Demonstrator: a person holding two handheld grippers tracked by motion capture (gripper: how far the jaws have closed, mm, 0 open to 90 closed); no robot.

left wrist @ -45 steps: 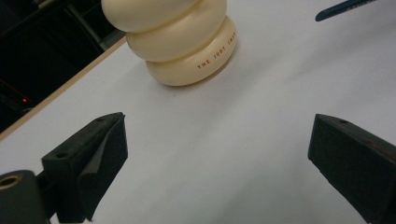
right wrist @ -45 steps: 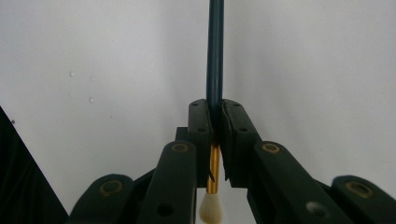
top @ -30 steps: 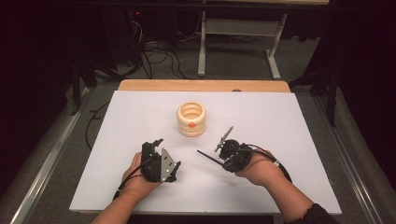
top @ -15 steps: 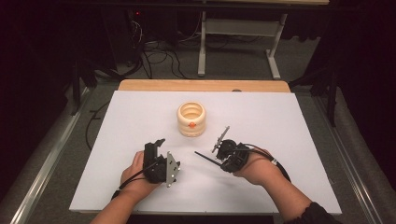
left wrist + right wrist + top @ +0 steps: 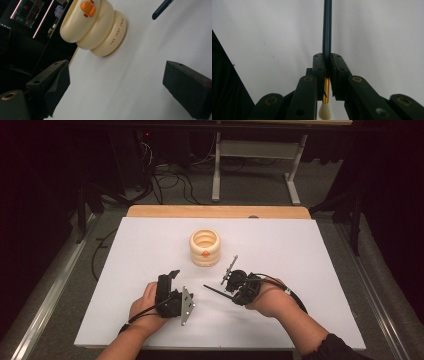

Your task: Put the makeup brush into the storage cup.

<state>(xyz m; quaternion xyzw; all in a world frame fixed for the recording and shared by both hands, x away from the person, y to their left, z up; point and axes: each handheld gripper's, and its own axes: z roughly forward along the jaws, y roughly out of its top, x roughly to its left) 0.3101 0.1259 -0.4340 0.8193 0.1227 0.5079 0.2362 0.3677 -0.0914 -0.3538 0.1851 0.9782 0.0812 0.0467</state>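
A cream ringed pot point(image 5: 204, 248) with an orange beak on its front stands mid-table; in the left gripper view the pot point(image 5: 95, 30) rises ahead of the jaws. My left gripper point(image 5: 172, 276) rests on the white table in front of the pot, open, with nothing between its pads point(image 5: 56, 82). To its right my right gripper point(image 5: 233, 291) is shut on a paintbrush point(image 5: 214, 290) whose dark handle points left. In the right gripper view my right gripper point(image 5: 327, 62) clamps the paintbrush point(image 5: 327, 27) just above its gold ferrule, white bristles toward the camera. The handle's tip point(image 5: 162, 9) shows beside the pot.
The white table top point(image 5: 300, 255) ends at a wooden strip point(image 5: 220, 211) along the far edge. Beyond it are cables and metal desk legs point(image 5: 216, 170) on a dark floor. Grey rails point(image 5: 55, 285) run along both sides of the table.
The left gripper has tilted slightly in the hand, so its grey plate now shows at its right. The right gripper and brush stay where they were.
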